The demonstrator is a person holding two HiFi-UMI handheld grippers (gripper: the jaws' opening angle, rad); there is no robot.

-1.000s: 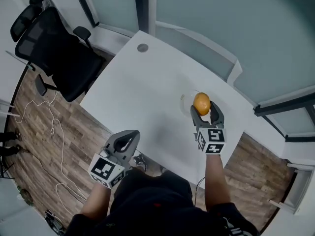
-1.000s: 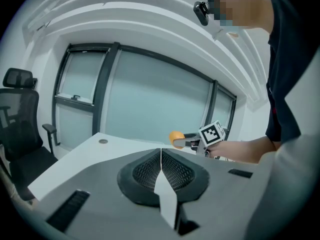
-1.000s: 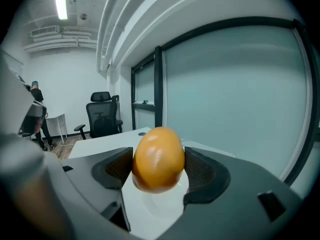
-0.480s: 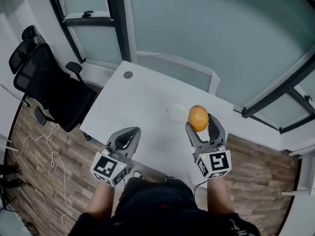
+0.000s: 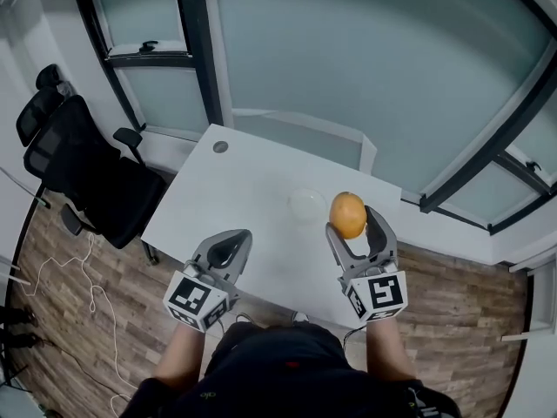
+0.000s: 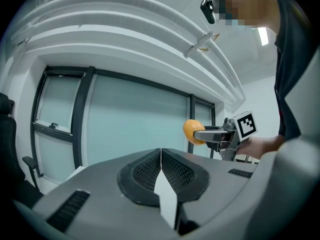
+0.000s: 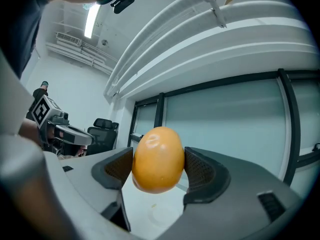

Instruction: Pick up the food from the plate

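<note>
My right gripper [image 5: 352,224] is shut on a round orange fruit [image 5: 348,214], held up in the air above the white table [image 5: 226,190]; in the right gripper view the orange fruit [image 7: 158,159] fills the gap between the two pads. A clear, empty plate [image 5: 307,204] sits on the table just left of the fruit, and shows faintly below the fruit [image 7: 162,213]. My left gripper [image 5: 228,249] hovers over the table's near edge, jaws pressed together with nothing between them [image 6: 161,171]. From the left gripper view the orange fruit [image 6: 192,131] shows off to the right.
A black office chair [image 5: 83,168] stands left of the table on the wood floor. Glass walls with dark frames [image 5: 196,50] run behind the table. A small round grommet [image 5: 220,147] sits at the table's far left corner. White cable lies on the floor [image 5: 83,273].
The right gripper has lifted the orange fruit off the plate and away to the right of it. The head view has tilted up, showing more of the glass wall. The left gripper stays shut.
</note>
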